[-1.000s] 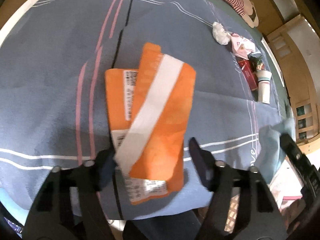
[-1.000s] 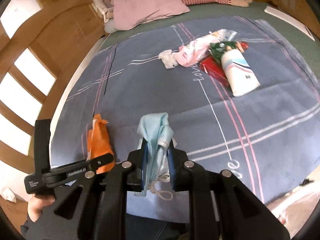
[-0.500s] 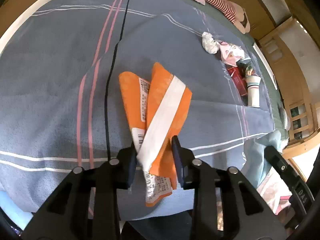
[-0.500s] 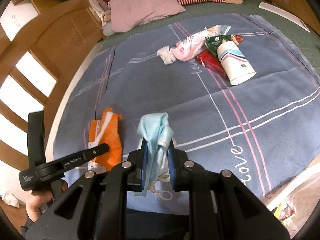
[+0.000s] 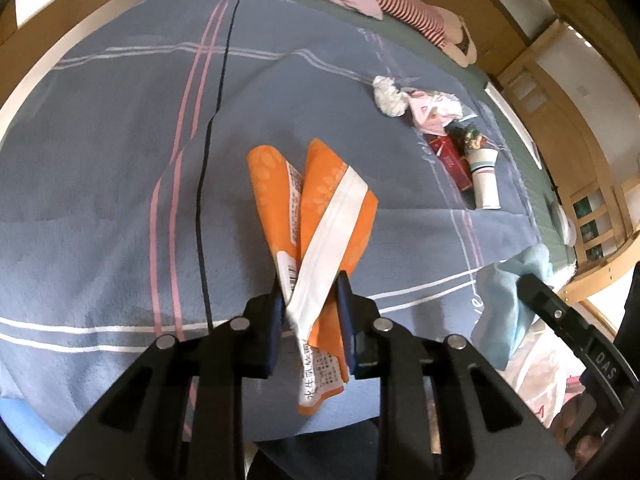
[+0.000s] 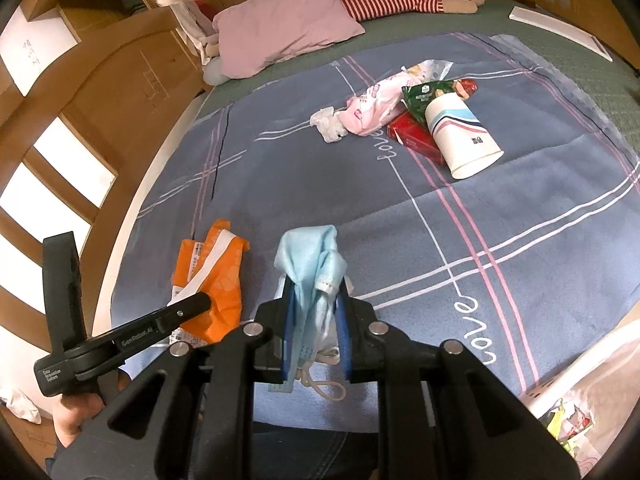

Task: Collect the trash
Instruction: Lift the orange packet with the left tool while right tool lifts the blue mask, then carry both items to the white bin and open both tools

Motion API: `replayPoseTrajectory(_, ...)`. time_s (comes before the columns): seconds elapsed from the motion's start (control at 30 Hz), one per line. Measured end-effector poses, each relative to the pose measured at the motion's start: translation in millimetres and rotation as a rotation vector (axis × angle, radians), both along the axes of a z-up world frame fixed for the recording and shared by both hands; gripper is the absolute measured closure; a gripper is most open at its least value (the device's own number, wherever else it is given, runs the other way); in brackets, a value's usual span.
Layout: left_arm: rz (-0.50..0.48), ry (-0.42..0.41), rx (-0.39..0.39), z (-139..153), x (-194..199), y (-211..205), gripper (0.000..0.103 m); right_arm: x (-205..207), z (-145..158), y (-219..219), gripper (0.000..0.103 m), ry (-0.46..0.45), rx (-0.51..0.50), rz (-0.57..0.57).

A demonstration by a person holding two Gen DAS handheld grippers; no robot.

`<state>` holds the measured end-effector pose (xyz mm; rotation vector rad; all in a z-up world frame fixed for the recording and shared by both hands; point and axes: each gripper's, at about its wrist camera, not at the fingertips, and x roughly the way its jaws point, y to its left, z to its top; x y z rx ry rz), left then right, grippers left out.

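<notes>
The orange wrapper point(image 5: 320, 232) is pinched in the left gripper point(image 5: 310, 308), whose jaws have just been closing, at the bed's point(image 5: 120, 160) near edge. Right gripper point(image 6: 314, 312) clamps a blue mask point(image 6: 310, 258). A cup point(image 6: 464, 136) lies far right.

"love" is stitched in white script on the blue bedspread point(image 6: 520, 208), seen twice: near the red packet and near the bed's front edge. "GenRobot.AI" is printed on a finger of the left claw point(image 6: 188, 308); small text on its handle is not readable with certainty. "DAS" is read on the right claw point(image 5: 560, 316). Chinese characters are printed on the orange wrapper point(image 5: 320, 232), partly legible as "水牛奶"
</notes>
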<state>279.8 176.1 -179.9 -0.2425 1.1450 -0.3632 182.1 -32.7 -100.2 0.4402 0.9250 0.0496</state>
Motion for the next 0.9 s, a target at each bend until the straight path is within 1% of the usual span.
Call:
replayPoseTrajectory(0.17,-0.02,-0.055,-0.005,11.7,-5.7,-0.3,0.078,-1.1,0.8,-0.2,0.084,-0.005,0.002,0.004)
replayPoseTrajectory(0.27,-0.03,-0.06,-0.006,14.0,-7.8,-2.1,0.078,0.0,-4.3,0.4,0.084,0.016,0.03,0.01)
replayPoseTrajectory(0.5,-0.027,-0.061,0.001,14.2,-7.2,-2.5,0.078,0.8,-10.7,5.8,0.084,0.033,0.023,0.019)
replayPoseTrajectory(0.7,-0.038,-0.07,-0.008,15.8,-7.8,-6.0,0.078,0.2,-14.5,6.9,0.084,0.04,0.029,0.022)
replayPoseTrajectory(0.83,-0.056,-0.087,-0.031,20.8,-10.5,-6.6,0.078,-1.5,-8.1,0.2,0.084,0.018,0.048,0.013)
replayPoseTrajectory(0.9,-0.069,-0.091,-0.057,23.2,-11.3,-6.1,0.078,-5.4,3.5,-9.6,0.084,-0.012,0.064,0.0)
